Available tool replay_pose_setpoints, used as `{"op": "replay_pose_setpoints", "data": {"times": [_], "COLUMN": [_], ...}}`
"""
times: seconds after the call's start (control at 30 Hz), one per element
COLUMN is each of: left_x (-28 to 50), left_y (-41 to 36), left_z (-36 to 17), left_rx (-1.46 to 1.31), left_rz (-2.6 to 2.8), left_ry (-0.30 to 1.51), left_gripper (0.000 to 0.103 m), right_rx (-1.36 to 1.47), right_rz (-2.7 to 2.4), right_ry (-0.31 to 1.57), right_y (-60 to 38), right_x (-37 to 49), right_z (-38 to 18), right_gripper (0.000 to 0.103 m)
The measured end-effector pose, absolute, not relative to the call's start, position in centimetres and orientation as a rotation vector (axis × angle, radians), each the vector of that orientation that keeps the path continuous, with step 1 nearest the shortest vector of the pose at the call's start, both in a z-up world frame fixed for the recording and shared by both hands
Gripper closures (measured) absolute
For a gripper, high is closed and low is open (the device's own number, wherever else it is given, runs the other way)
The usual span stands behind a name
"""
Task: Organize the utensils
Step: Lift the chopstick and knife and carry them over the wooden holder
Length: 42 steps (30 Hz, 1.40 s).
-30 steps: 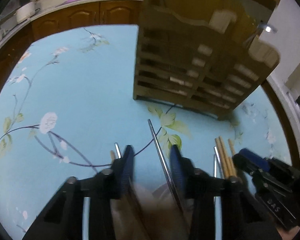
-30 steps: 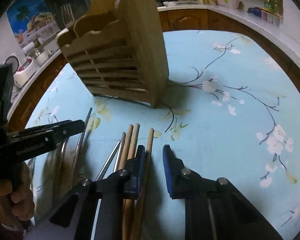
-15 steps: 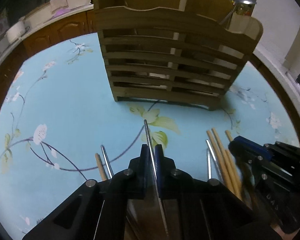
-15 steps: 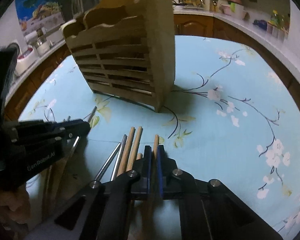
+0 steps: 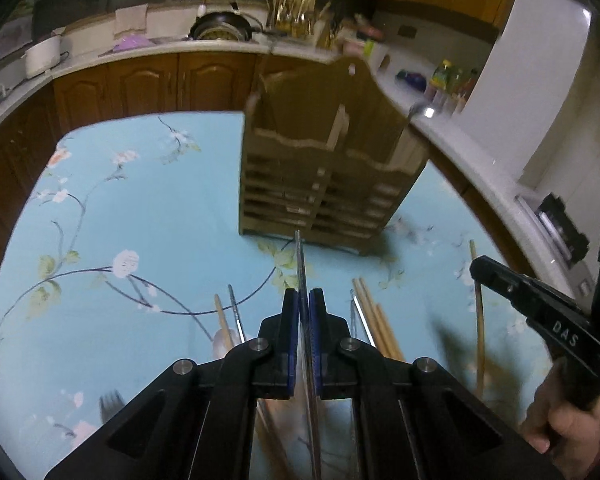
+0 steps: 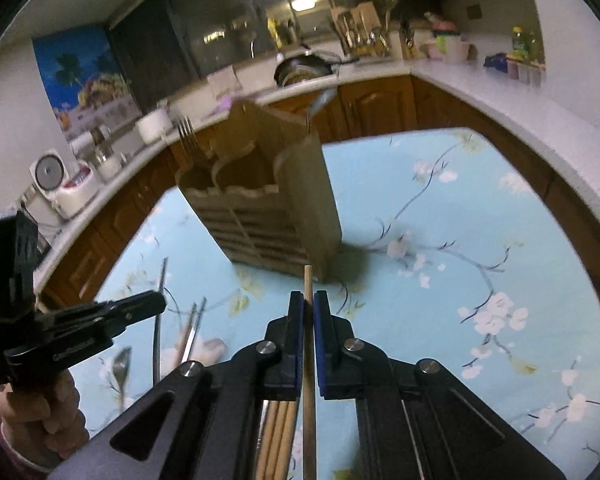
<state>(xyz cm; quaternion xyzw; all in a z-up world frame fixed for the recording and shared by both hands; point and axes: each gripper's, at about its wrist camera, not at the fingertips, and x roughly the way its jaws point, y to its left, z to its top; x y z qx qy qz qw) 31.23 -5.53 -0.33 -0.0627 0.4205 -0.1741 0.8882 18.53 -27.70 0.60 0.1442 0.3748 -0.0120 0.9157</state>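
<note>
A slatted wooden utensil holder (image 5: 324, 184) stands upright on the blue floral table; it also shows in the right wrist view (image 6: 268, 216), with a fork (image 6: 186, 134) and a spoon in it. My left gripper (image 5: 303, 300) is shut on a thin metal utensil (image 5: 300, 264), lifted above the table and pointing at the holder. My right gripper (image 6: 308, 304) is shut on a wooden chopstick (image 6: 308, 284), also lifted. It appears at the right of the left wrist view (image 5: 540, 308). Wooden chopsticks (image 5: 374, 320) and metal ones (image 5: 236, 312) lie on the table.
A spoon (image 6: 120, 364) and a fork (image 5: 112, 402) lie on the table (image 5: 140, 208) near me. Wooden cabinets and a white counter (image 5: 148, 48) with pots and bottles curve around the far side.
Both grippers closed on their utensils about half a second ago. Both have since lifted up and back from the table, each carrying its utensil.
</note>
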Motion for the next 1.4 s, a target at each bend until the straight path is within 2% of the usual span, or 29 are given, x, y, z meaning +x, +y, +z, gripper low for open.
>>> {"op": "replay_pose_setpoints", "data": {"times": [0.33,0.6,1.13,1.4], "left_x": [25.8,23.7,24.4,26.3], "left_y": [-1.3,0.4,1.3,1.2], "left_z": [5.2,6.8,8.5,11.5], "left_rx": [-0.192,-0.203,-0.21,-0.186], "left_rz": [-0.38,-0.379,-0.365,-0.351], "left_ry": [0.761,0.715,0.656,0.567], "left_gripper": [0.1,0.1,0.1,0.1], "right_rx": [0.309,0.311,0.315,0.313], "right_rz": [-0.023,-0.032,-0.058,-0.062], "right_ry": [0.62,0.55,0.466,0.364], "right_y": [-27.7,-27.8,-28.0,-28.8], "right_x": [16.1,15.2,15.6,18.4], "right_z": [6.4,8.6,10.8,14.5], "right_gripper": [0.098,0.098,0.098,0.098]}}
